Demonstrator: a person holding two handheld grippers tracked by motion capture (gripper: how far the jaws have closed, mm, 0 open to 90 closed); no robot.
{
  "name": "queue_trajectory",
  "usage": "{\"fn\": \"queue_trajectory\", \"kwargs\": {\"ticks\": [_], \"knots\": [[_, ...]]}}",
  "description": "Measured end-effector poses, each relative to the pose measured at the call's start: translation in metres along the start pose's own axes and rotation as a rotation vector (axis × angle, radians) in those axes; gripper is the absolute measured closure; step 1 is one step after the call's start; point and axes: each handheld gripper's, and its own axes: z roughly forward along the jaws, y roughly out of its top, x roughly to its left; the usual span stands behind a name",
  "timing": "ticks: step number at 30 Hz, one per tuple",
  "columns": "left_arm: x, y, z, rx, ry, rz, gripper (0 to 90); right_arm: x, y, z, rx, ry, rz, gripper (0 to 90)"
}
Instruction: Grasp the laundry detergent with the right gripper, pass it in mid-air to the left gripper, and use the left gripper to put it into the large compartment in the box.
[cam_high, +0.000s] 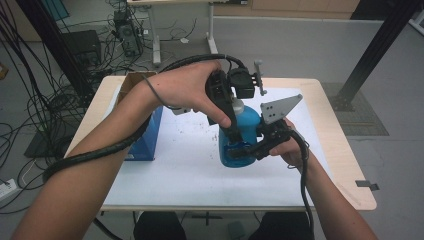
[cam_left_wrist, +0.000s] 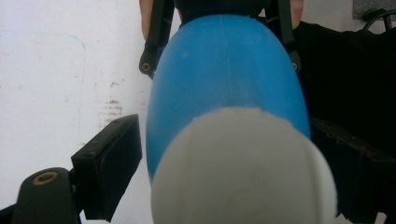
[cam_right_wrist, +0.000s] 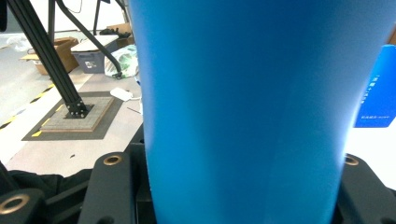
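My right gripper (cam_high: 247, 148) is clamped on the lower body of the blue bottle (cam_high: 239, 137), one jaw on each flank, as its own view shows. I judge this grip serves to keep the bottle upright and stop it turning while the other tool works at the top.

My left gripper (cam_high: 234, 131) comes down from above over the bottle's white cap (cam_left_wrist: 243, 168). Its jaws stand apart, one on each side of the cap. In the left gripper view the left pad (cam_left_wrist: 109, 161) is clear of the cap with a gap showing; the right pad is partly hidden behind the cap, so I cannot tell whether it touches. I read this gripper as not yet gripping, only straddling the cap, presumably to twist or pull it.

The bottle stands near the middle of the white table (cam_high: 190, 170), slightly right of centre, directly below the left gripper and just left of the right hand (cam_high: 292, 147).

Farther left on the table is a blue carton (cam_high: 147, 137), well apart from the bottle. Beyond the table's far edge lie cables on the floor.
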Motion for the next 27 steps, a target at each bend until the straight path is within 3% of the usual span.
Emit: {"fn": "queue_trajectory", "kwargs": {"ticks": [27], "knots": [[0.0021,0.0029,-0.0015,0.005,-0.025,-0.004,28.5,0.0001,0.0001,0.0008,0.005,0.000,-0.004,42.9]]}}
